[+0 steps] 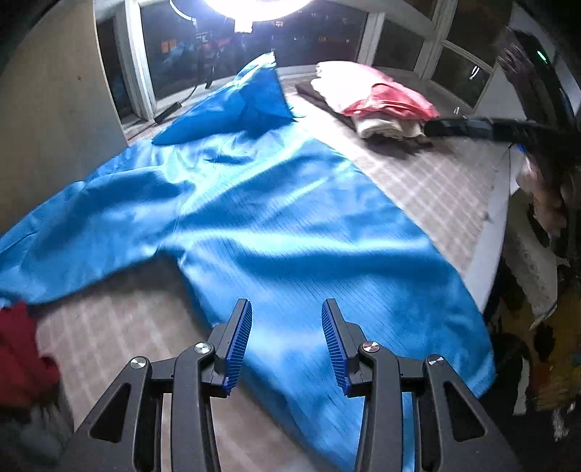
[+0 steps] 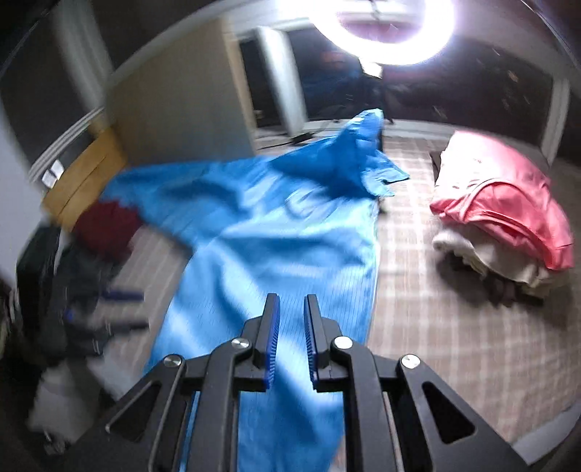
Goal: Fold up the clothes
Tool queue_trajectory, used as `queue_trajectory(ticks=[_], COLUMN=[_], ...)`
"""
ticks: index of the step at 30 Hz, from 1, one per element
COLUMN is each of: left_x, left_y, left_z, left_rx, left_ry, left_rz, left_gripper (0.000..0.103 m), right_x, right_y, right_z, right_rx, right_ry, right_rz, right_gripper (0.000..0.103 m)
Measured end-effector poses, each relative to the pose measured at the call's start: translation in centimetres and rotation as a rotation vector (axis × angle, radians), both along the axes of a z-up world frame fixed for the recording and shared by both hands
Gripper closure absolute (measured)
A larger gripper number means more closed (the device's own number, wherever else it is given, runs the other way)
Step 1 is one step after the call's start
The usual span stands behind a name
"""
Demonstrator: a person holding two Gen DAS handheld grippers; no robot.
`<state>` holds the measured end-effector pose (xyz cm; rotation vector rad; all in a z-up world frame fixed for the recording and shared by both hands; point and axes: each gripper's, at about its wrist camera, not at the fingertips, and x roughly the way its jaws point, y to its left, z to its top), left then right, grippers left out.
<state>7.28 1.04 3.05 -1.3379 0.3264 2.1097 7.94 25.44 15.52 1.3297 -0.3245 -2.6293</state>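
Blur: right wrist view smeared; dark heap [image 2: 72, 276] at left can't be identified.
Cut off: blue garment [image 1: 276, 232] runs under both tools, hem out of frame.
Garment: spread on checked bed cover [image 1: 428, 188], one sleeve twd window.
Left gripper [image 1: 287, 337]: fingers wide apart, holding nothing, over garment.
Right gripper [image 2: 292, 337]: narrow gap, nothing betw. pads, over garment.
Nearby: folded stack w/ pink top [image 2: 508, 203] on right, apart from garment; red cloth [image 1: 21, 355] at left edge.

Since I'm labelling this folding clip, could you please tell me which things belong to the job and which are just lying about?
Job: blue garment spread on the checked bed cover; left gripper; right gripper.

Lying about: pink-topped pile of folded clothes; dark red cloth; ring light.
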Motion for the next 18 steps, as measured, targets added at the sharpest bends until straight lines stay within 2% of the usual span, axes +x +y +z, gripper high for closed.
queue_trajectory(ticks=[5, 9, 12, 17, 18], left_x=[-4.2, -5.5, -5.5, -4.9, -4.7], left_y=[-0.3, -0.7, -1.2, -0.8, -0.6], left_z=[-4.9, -7.5, -8.1, -8.1, -8.1], left_rx=[-0.053, -0.076, -0.059, -0.083, -0.094], left_ry=[-0.08, -0.13, -0.153, -0.138, -0.131], left_rz=[0.025, 0.043, 0.07, 0.081, 0.078], left_gripper=[0.065, 0.065, 0.064, 0.062, 0.06], right_x=[-7.6, -13.5, -18.6, -27.5, -28.1], right_y=[-0.1, -0.6, -0.2, 0.9, 1.3], right_z=[-2.7, -6.1, -8.5, -10.1, -9.9], right_rx=[0.045, 0.109, 0.158, 0.429, 0.453], right_ry=[-0.025, -0.09, -0.126, -0.042, -0.024], right_rz=[-0.025, 0.043, 0.096, 0.03, 0.013], right_gripper=[0.089, 0.089, 0.089, 0.09, 0.09])
